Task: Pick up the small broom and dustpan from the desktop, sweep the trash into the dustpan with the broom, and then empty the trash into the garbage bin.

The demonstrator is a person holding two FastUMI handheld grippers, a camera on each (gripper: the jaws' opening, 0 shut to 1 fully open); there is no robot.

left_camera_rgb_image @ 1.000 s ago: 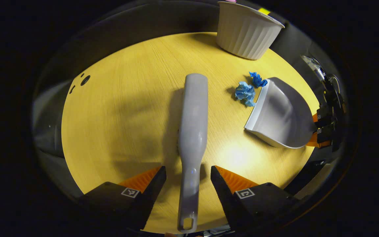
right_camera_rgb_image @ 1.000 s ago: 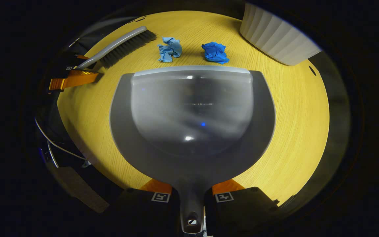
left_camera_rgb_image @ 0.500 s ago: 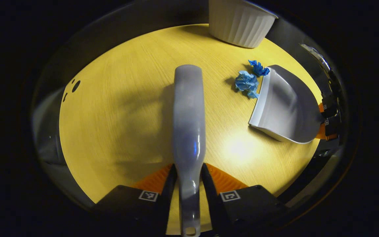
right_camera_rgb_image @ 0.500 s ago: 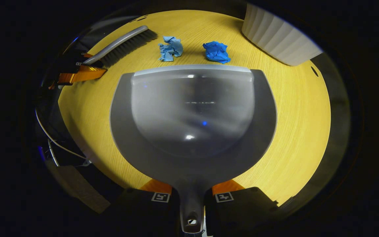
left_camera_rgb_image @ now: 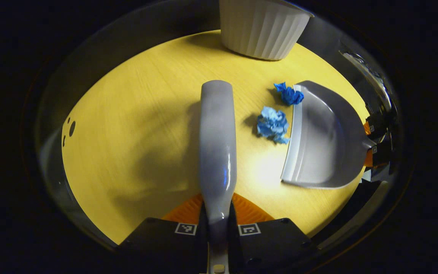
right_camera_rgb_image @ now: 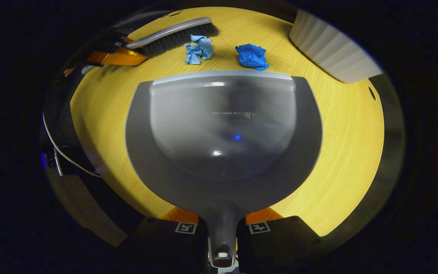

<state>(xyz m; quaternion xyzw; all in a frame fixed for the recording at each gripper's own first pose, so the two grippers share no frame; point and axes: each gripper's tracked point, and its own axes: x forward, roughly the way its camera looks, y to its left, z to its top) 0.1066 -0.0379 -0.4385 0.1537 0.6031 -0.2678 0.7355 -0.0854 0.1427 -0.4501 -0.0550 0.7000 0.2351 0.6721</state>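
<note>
My left gripper is shut on the handle of the grey broom, which points away over the yellow desktop. In the right gripper view the broom lies at the far left, bristles down beside the trash. My right gripper is shut on the handle of the grey dustpan, whose front lip faces two crumpled paper balls: a light blue one and a darker blue one. From the left gripper view the dustpan sits to the right, with the light ball and dark ball at its lip.
A white ribbed garbage bin stands at the far side of the desk, also at the upper right in the right gripper view. Small dark holes mark the desktop's left part. The desk edge drops into darkness all around.
My left gripper went from open around the broom handle to shut on it. The broom then swung nearer the light blue ball. The dustpan stayed held and hardly moved.
</note>
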